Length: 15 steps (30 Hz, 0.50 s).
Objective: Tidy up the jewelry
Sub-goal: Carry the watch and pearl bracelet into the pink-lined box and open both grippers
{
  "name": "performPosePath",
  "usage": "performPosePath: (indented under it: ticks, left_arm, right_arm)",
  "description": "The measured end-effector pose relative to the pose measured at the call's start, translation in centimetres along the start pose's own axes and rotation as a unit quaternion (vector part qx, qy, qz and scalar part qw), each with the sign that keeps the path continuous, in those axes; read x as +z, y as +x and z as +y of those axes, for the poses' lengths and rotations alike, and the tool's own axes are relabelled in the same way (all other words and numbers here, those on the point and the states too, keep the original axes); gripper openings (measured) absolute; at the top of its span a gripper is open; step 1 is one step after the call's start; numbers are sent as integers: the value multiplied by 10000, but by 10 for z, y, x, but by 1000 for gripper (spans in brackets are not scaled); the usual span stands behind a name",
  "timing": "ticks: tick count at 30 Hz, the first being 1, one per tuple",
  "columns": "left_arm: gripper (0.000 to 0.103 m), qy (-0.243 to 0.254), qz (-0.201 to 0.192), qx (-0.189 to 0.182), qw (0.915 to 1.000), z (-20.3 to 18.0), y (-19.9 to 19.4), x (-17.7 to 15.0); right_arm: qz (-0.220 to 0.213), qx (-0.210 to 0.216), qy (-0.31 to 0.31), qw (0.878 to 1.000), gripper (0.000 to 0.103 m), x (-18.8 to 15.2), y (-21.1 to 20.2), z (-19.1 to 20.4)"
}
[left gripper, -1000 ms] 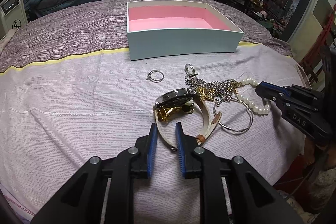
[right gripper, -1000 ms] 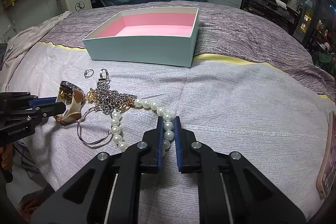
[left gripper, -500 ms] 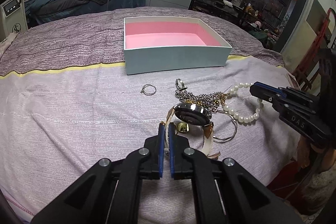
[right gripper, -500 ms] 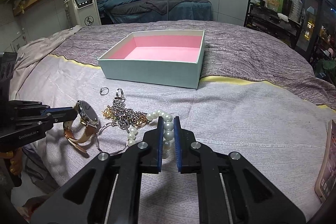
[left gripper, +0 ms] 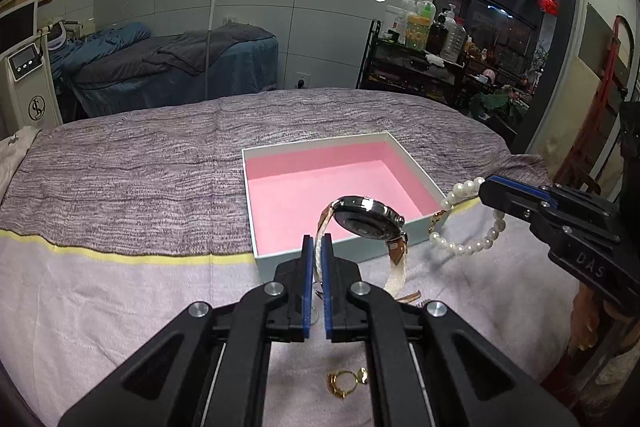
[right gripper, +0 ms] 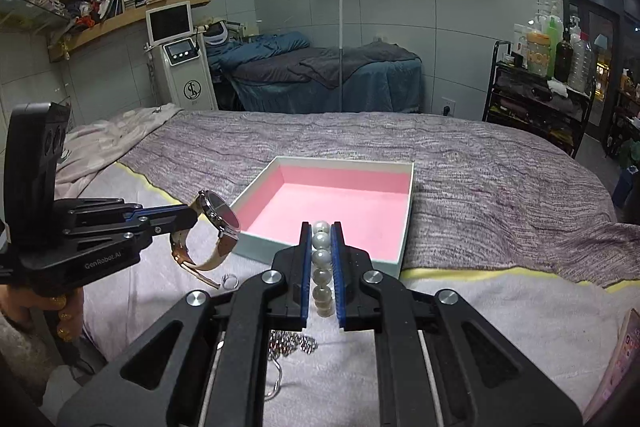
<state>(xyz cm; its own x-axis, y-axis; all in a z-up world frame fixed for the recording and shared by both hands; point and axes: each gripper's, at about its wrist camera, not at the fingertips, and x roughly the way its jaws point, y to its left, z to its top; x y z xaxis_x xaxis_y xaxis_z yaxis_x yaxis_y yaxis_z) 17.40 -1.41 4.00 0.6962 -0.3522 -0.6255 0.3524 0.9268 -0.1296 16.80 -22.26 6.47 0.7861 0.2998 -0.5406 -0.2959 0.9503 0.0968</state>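
My left gripper [left gripper: 316,247] is shut on the strap of a wristwatch [left gripper: 368,217] and holds it in the air just before the near wall of the pink-lined box [left gripper: 344,255]. My right gripper [right gripper: 320,239] is shut on a pearl bracelet [right gripper: 322,259], also lifted near the box [right gripper: 320,255]. In the left wrist view the bracelet [left gripper: 464,247] hangs from the right gripper [left gripper: 486,187] at the box's right corner. In the right wrist view the watch [right gripper: 218,215] hangs from the left gripper [right gripper: 192,215] at the box's left corner.
Gold earrings [left gripper: 346,383] lie on the towel under the left gripper. A silver chain [right gripper: 292,343], a thin bangle [right gripper: 276,379] and a small ring [right gripper: 230,281] lie on the towel below the right gripper. A phone [right gripper: 620,355] lies at the far right.
Both grippers have risen and moved toward the box. The watch and the pearl bracelet have come off the towel with them; the left gripper closed on the strap about a second ago.
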Motion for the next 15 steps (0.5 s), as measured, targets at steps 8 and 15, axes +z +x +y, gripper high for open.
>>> performPosePath:
  ticks: [8,15]
  left_arm:
    - [4,-23,226,157,9996,12,57,27]
    - [4,70,551,225,9982,15,94,28]
  right_arm:
    - [81,-99,134,9998,10,35,51,-10]
    - [597,-172,437,9971,10,25,101,-27]
